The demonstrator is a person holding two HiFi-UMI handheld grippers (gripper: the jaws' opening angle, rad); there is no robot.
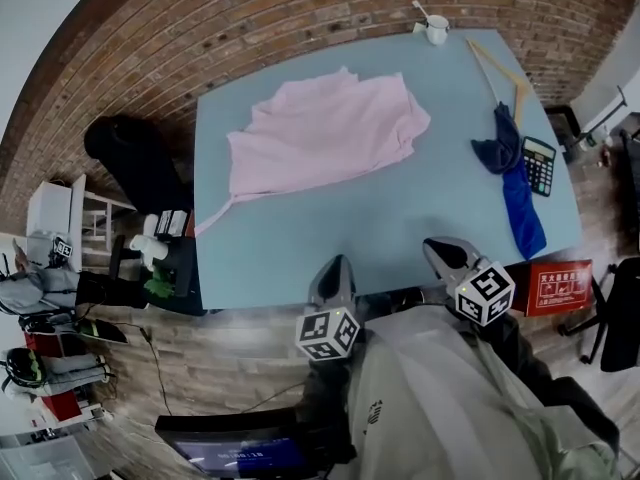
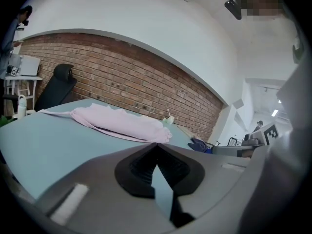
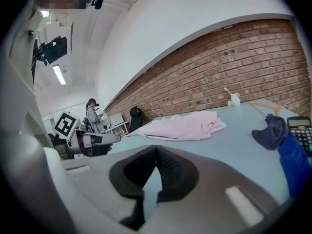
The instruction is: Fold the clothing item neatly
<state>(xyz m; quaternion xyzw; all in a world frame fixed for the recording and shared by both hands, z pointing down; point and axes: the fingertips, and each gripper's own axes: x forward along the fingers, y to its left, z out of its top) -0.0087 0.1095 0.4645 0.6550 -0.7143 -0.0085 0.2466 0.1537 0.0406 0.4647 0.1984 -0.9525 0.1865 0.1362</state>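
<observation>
Pink shirt [image 1: 325,133] lies rumpled on the far half of the table [image 1: 400,218], well apart from left gripper [image 1: 335,268] and right gripper [image 1: 447,251], both pressed together and empty; likely risk is that pinching bunched layers drags the heap and skews the fold.

Pale pink shirt [image 1: 325,133] lay loose on the light blue table [image 1: 400,228].
It was spread flat but rumpled across the far half of the tabletop, nearer the left side, with its edges uneven and partly doubled over. A thin strip of it trailed towards the table's left edge.
</observation>
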